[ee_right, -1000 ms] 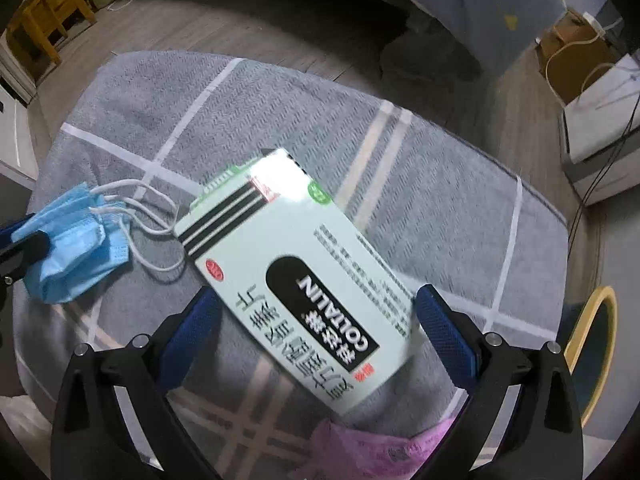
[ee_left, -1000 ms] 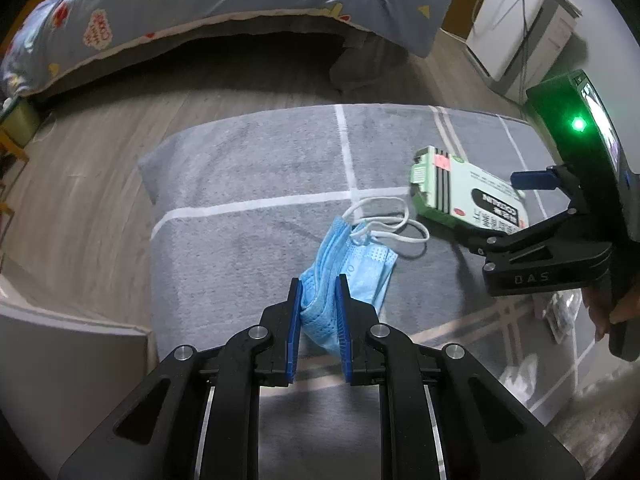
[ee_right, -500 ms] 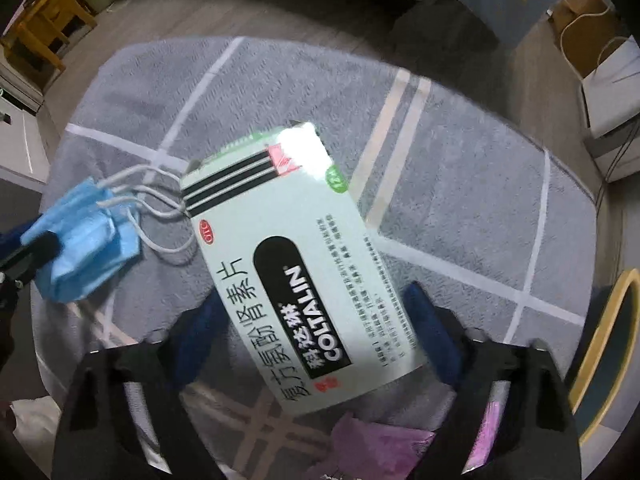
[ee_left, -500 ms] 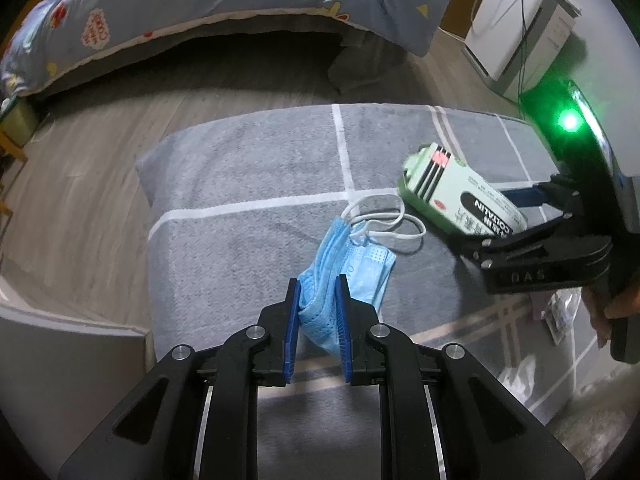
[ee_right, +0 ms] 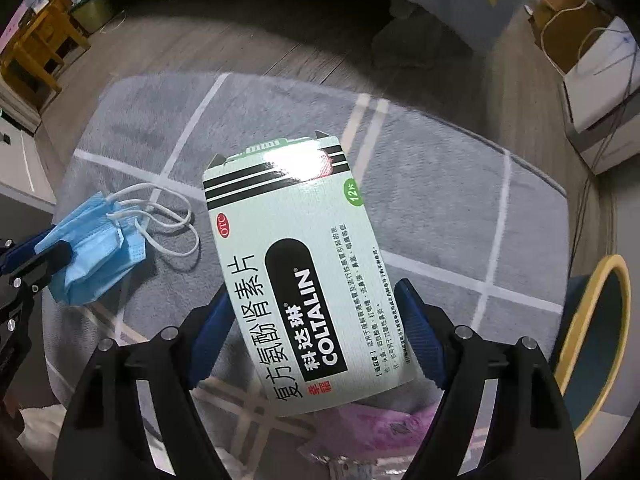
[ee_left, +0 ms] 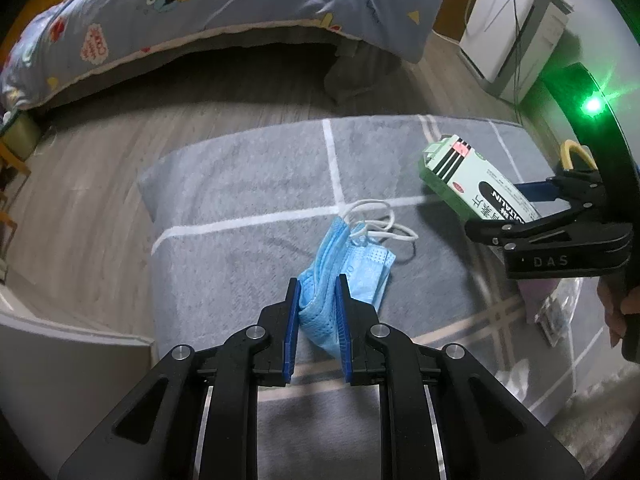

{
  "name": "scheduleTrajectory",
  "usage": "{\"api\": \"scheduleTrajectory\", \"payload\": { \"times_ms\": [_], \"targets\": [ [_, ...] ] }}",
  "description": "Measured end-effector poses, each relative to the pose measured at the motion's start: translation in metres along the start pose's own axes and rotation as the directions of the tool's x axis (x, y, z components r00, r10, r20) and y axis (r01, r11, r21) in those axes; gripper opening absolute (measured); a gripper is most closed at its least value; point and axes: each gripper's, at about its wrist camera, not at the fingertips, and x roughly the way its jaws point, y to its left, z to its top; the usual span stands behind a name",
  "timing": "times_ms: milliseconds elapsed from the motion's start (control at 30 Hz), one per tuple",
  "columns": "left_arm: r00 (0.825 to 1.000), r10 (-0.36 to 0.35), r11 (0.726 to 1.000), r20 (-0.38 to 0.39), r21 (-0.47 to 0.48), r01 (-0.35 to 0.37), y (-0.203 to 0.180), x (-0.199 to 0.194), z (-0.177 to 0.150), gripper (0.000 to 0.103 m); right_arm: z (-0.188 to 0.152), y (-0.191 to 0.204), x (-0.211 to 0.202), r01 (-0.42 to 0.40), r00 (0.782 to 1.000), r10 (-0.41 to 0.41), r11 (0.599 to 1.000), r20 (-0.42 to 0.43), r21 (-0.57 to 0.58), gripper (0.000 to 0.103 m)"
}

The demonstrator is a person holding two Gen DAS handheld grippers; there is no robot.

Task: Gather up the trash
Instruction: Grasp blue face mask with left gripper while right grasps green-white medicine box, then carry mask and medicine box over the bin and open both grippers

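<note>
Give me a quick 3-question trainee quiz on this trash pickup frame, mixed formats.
1. True or false: the left gripper is shut on the blue face mask.
2. What is between the right gripper's pads? A) medicine box B) pink wrapper C) nothing
3. What surface lies under both items?

Key
1. True; its pads pinch the mask's folded edge.
2. A; the medicine box sits tilted between the pads, raised off the surface, jaws closing on it.
3. The grey rug with pale stripes, on a wood floor.
</note>
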Motion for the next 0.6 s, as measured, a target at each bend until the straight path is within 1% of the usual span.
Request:
{"api": "scheduleTrajectory", "payload": {
  "times_ms": [133, 267, 300, 400, 600],
  "targets": [
    [1.0, -0.006, 1.0, 0.018, 0.01, 0.006, -0.009, -0.006, 0.004, 0.017, -0.009, -0.006, -0.012, 0.011, 1.0, -0.012, 1.0, 0.015, 0.015, 0.078],
    [1.0, -0.003, 1.0, 0.026, 0.025, 0.002, -0.016, -0.01, 0.005, 0.017, -0.02, -0.011, -0.032, 0.023, 0.999, -0.024, 0.999, 0.037, 0.028, 0.078],
    [1.0, -0.003, 1.0, 0.028, 0.028, 0.002, -0.018, -0.011, 0.005, 0.017, -0.021, -0.008, -0.033, 0.025, 0.999, -0.026, 0.999, 0.039, 0.031, 0.078],
    [0.999, -0.007, 0.999, 0.036, 0.035, 0.006, -0.025, -0.014, 0.007, 0.017, -0.02, -0.022, -0.041, 0.034, 0.998, -0.036, 0.999, 0.047, 0.035, 0.078],
    [0.998, -0.021, 0.998, 0.058, 0.061, 0.017, -0.04, -0.022, 0.01, 0.017, -0.027, -0.034, -0.059, 0.054, 0.996, -0.057, 0.997, 0.065, 0.054, 0.078]
  ]
}}
